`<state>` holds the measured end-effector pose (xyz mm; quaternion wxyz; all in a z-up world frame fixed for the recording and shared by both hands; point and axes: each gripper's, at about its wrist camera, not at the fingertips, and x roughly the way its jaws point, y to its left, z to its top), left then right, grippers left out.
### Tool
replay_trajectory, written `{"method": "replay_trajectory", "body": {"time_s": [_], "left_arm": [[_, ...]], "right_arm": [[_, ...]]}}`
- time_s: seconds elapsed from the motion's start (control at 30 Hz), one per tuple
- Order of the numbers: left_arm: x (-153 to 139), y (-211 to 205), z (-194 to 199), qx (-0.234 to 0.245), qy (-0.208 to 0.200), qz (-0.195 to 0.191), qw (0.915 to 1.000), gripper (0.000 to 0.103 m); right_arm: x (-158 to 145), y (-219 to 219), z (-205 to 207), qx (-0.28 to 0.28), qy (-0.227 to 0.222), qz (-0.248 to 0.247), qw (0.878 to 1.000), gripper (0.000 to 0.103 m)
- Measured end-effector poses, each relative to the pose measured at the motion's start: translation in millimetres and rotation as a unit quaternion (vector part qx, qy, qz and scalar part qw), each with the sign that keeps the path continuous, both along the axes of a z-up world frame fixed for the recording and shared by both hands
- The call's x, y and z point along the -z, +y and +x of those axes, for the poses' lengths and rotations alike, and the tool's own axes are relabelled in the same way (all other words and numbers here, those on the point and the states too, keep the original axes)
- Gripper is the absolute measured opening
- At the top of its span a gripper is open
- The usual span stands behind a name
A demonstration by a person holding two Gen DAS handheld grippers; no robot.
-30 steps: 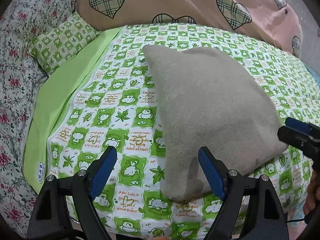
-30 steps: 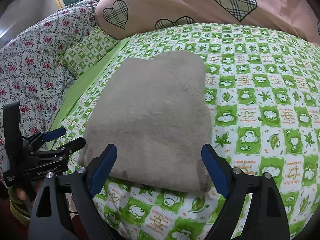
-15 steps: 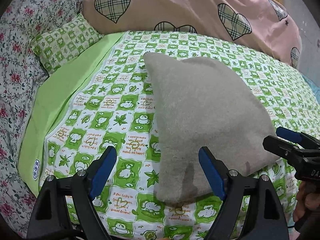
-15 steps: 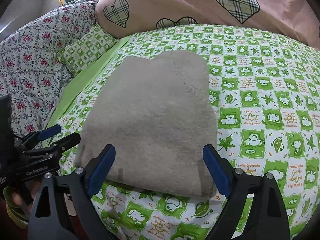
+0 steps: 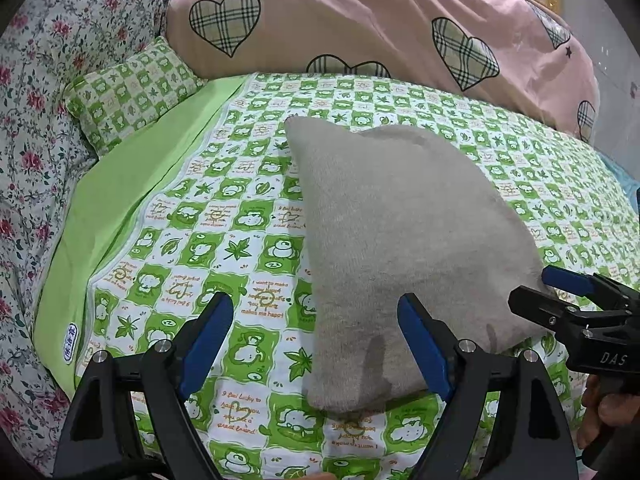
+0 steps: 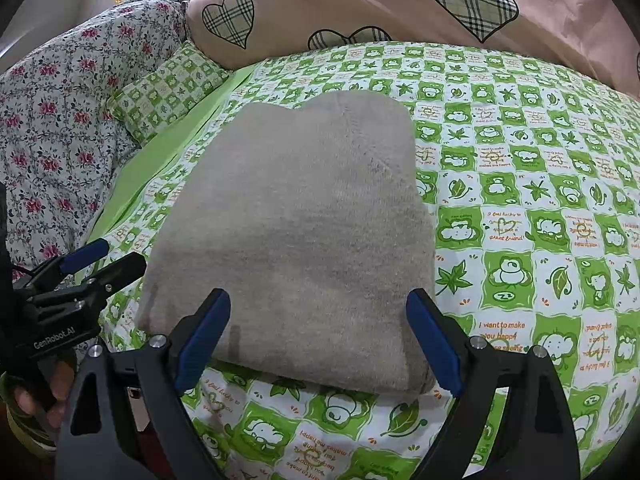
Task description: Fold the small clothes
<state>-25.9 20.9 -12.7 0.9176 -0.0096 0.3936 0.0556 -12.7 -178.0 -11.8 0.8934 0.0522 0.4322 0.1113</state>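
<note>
A grey fuzzy garment (image 5: pixel 404 240) lies folded into a flat rectangle on the green-and-white checked bedspread (image 5: pixel 240 248); it also shows in the right wrist view (image 6: pixel 296 236). My left gripper (image 5: pixel 316 344) is open and empty, held above the garment's near left corner. My right gripper (image 6: pixel 318 340) is open and empty, held above the garment's near edge. Each gripper also shows in the other's view, the right one (image 5: pixel 560 292) at the garment's right corner and the left one (image 6: pixel 104 258) at its left side, both apart from the cloth.
A pink quilt with plaid hearts (image 5: pixel 360 28) is piled at the back of the bed. A small green checked pillow (image 5: pixel 128 92) and a floral duvet (image 5: pixel 32 140) lie at the left. The bed's near edge runs just below the grippers.
Both grippers have drawn back a little from the garment and stayed open. The garment has not moved.
</note>
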Motion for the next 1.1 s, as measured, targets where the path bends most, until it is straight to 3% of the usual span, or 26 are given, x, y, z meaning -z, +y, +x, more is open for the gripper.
{"method": "replay_trajectory", "body": {"time_s": [1.1], "left_arm": [[-0.1, -11.8, 2.9, 0.011, 0.006, 0.002, 0.9999, 0.087]], "right_arm": [[-0.7, 0.9, 3.1, 0.001, -0.001, 0.007, 1.000, 0.092]]}}
